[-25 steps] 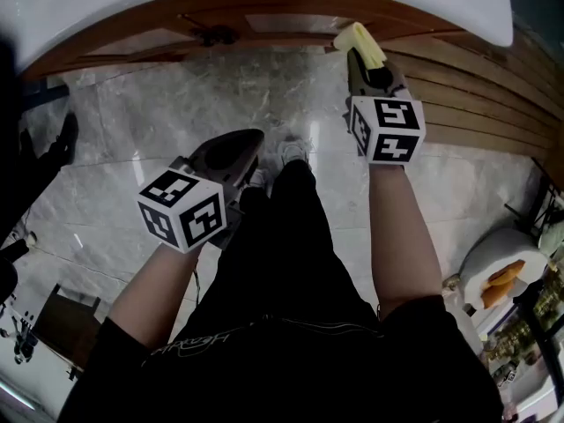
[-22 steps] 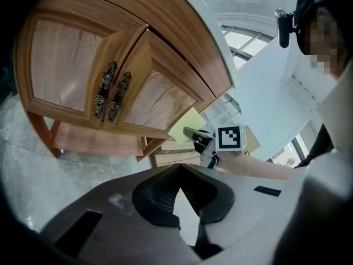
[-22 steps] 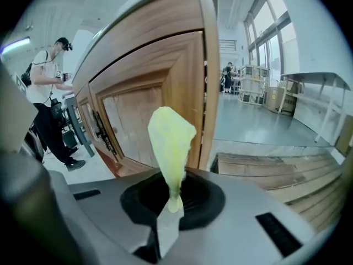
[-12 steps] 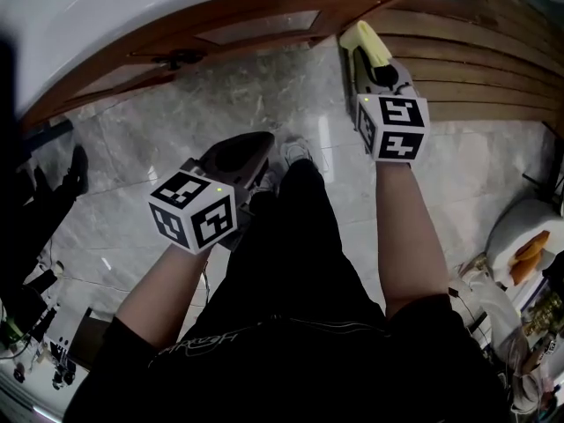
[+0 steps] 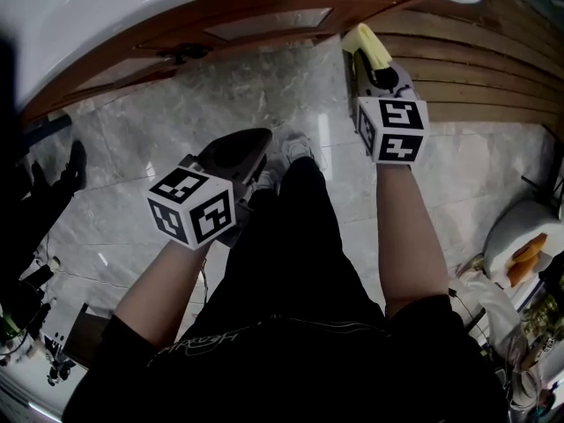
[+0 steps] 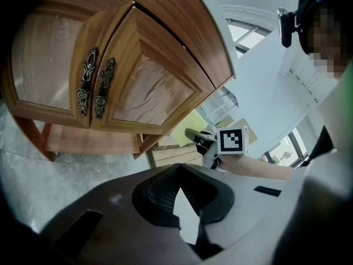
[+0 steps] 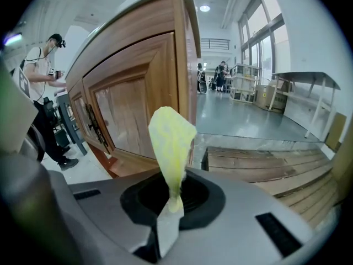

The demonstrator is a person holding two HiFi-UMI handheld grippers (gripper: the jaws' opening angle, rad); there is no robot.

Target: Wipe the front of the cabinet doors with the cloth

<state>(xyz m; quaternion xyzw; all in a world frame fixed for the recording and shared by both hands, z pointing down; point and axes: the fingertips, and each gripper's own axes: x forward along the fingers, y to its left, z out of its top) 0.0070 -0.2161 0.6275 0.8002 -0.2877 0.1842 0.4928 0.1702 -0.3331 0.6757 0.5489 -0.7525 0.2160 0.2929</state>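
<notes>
Head view down; gripper views share cabinet doors (image 6: 138,87).

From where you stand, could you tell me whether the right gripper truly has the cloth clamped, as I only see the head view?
Observer: Yes. The right gripper view shows the right gripper with its jaws shut on the yellow cloth, which stands up between them.
Operator: Thank you. Is the left one carrying anything?
Observer: No. The left gripper has its jaws together with nothing between them.
Operator: And what do the door fronts look like?
Observer: In the left gripper view, two wooden cabinet doors meet at a pair of dark ornate handles.
</notes>
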